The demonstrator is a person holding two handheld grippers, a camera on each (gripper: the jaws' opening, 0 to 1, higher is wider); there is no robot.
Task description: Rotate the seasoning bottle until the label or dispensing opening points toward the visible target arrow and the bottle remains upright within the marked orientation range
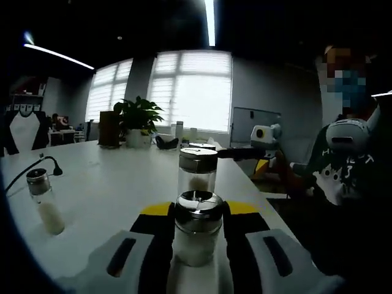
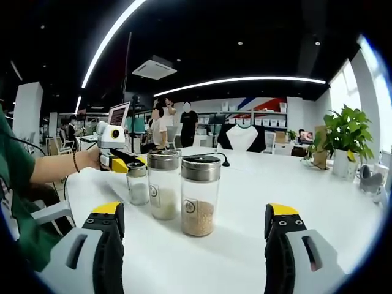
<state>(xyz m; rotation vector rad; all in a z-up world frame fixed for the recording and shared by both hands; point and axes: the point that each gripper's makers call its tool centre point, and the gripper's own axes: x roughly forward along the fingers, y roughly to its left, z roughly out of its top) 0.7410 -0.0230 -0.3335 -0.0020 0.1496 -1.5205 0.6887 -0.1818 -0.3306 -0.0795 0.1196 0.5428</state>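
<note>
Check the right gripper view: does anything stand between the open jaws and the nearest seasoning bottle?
Nothing visible does. The right gripper is open, with bare white table up to the nearest seasoning bottle. Two more bottles stand to its left.

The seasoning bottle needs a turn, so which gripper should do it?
Probably the left gripper: its open fingers already sit either side of a seasoning bottle. The right gripper is open too, with its bottles farther ahead.

Clear seasoning bottle (image 2: 199, 196), silver cap, tan contents.

left tongs (image 1: 197, 254) jaws parted, right tongs (image 2: 193, 236) jaws spread wide
</note>
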